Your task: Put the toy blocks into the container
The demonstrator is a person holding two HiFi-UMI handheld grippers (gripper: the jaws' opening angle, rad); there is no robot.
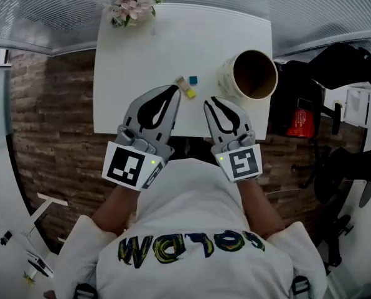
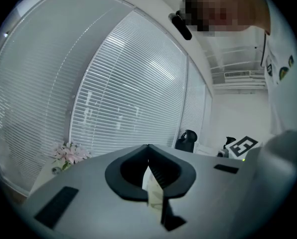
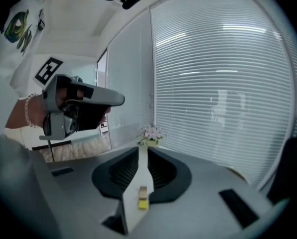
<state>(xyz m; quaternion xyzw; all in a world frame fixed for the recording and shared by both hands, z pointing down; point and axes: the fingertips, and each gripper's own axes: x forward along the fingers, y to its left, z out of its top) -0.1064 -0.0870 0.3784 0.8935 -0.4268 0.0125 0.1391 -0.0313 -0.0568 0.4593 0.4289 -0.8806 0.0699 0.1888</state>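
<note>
Three small toy blocks lie on the white table (image 1: 142, 55): a tan block (image 1: 180, 81), a yellow block (image 1: 189, 93) and a blue block (image 1: 193, 80). To their right stands the round cream container (image 1: 254, 75), upright, its brown inside showing nothing. My left gripper (image 1: 174, 89) hovers just before the blocks, jaws shut and holding nothing; its tips meet in the left gripper view (image 2: 148, 147). My right gripper (image 1: 211, 100) hangs near the table's front edge, left of the container, jaws narrowly open and holding nothing. Through their gap (image 3: 141, 151) I see the tan block (image 3: 143, 191) and the yellow block (image 3: 143, 202).
A pot of pink flowers (image 1: 132, 4) stands at the table's far left corner. Window blinds run behind the table. Right of the table are a black chair (image 1: 353, 64) and a red item (image 1: 300, 123). Brick-patterned flooring shows left of the table.
</note>
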